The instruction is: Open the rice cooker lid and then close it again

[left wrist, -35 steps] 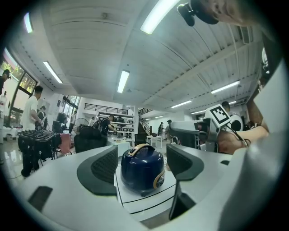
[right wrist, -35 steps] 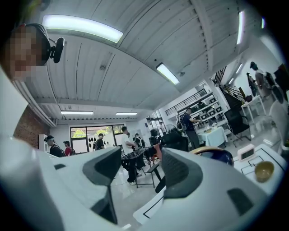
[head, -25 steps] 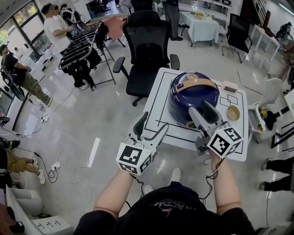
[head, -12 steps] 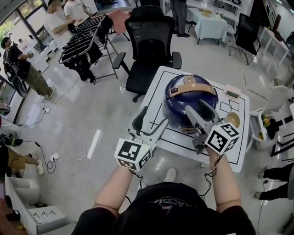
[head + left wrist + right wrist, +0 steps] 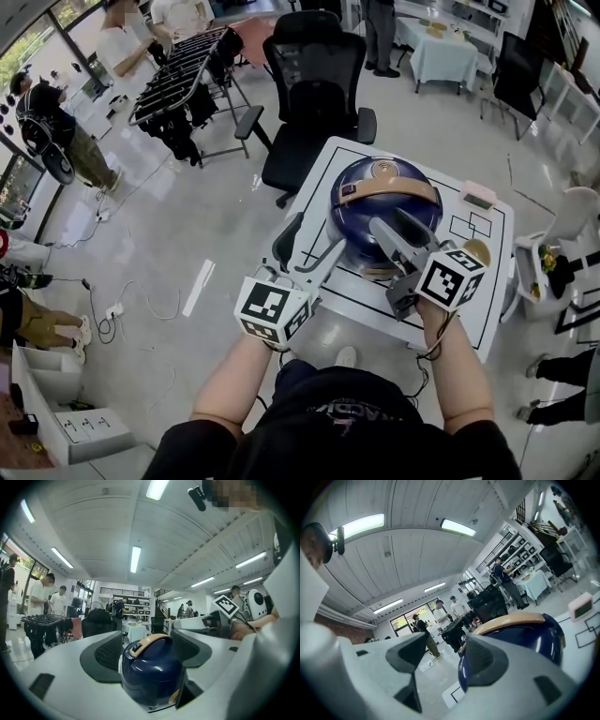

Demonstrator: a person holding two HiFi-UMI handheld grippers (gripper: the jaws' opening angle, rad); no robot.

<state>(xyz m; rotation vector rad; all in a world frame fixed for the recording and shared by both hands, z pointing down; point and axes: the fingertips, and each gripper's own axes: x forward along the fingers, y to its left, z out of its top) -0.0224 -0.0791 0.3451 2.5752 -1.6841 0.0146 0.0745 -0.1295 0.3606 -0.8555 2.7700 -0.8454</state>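
Desk-side trial: a person is aiming two tools at a navy cooker (image 5: 354,217) that is sitting on a white desk (image 5: 328,173), its lid (image 5: 403,171) down.

- **Left hand-held gripper** (image 5: 317,239): The cooker is lying straight ahead of it. Its jaws are standing apart and framing the cooker's body, with no contact showing.
- **Right hand-held gripper** (image 5: 389,222): Its jaws are also apart, with only floor between them. It is reaching over the cooker's near side, and the cooker is lying just to the right of its jaws.

The tan handle (image 5: 389,185) is running across the lid from side to side as the person faces it. The right hand-held gripper is looking the nearer to the lid's front edge, so the opening move probably falls to it.

With the lid shut, whatever the cooker is holding is hidden. A small bowl (image 5: 476,251) is standing on the desk right of the cooker, its contents too small to tell.
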